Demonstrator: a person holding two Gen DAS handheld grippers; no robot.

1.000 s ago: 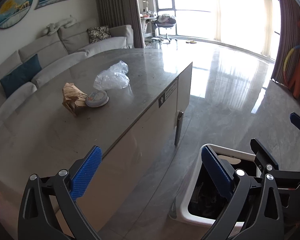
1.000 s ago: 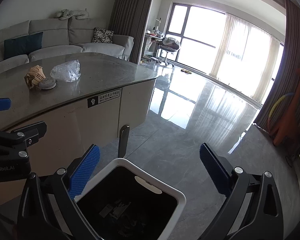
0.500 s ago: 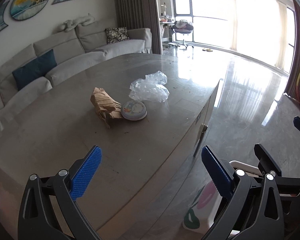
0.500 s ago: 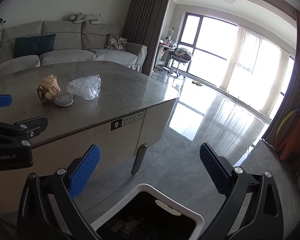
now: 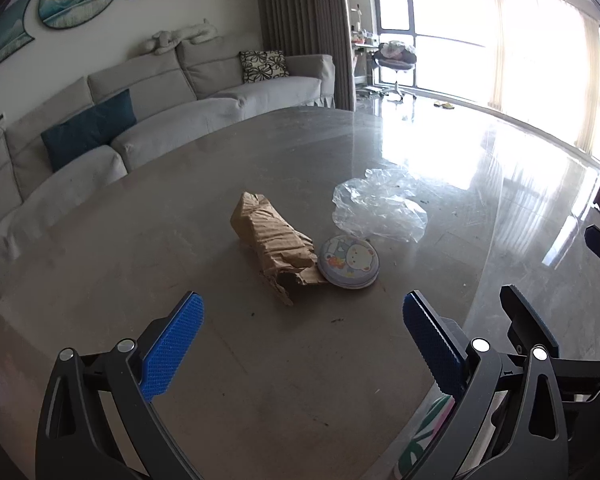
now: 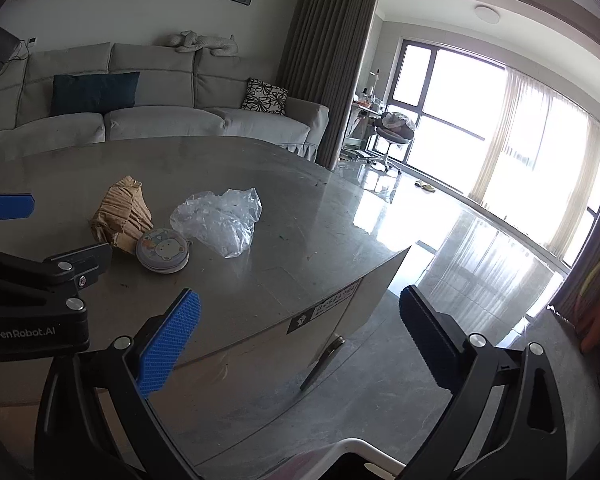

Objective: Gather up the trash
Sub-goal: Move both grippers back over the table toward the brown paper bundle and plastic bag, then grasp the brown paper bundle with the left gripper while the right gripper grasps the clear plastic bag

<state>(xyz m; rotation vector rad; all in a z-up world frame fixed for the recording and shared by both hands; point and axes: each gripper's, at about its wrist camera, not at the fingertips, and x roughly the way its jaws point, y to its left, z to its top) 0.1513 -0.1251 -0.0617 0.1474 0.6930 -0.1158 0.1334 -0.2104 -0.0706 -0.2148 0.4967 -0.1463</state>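
Both left gripper [image 5: 302, 344] and right gripper [image 6: 300, 340] spread wide, jaws empty. Mid-frame on the tabletop [image 5: 140, 264]: crumpled paper bag [image 5: 274, 240] touching round tin [image 5: 348, 262], clear plastic wrap [image 5: 380, 208] just behind. Likely trouble: bag nudging the tin along, or thin wrap slipping free.

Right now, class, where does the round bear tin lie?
In both views the round bear tin lies on the grey table, touching the crumpled brown paper on its left, with the clear plastic bag just behind it.
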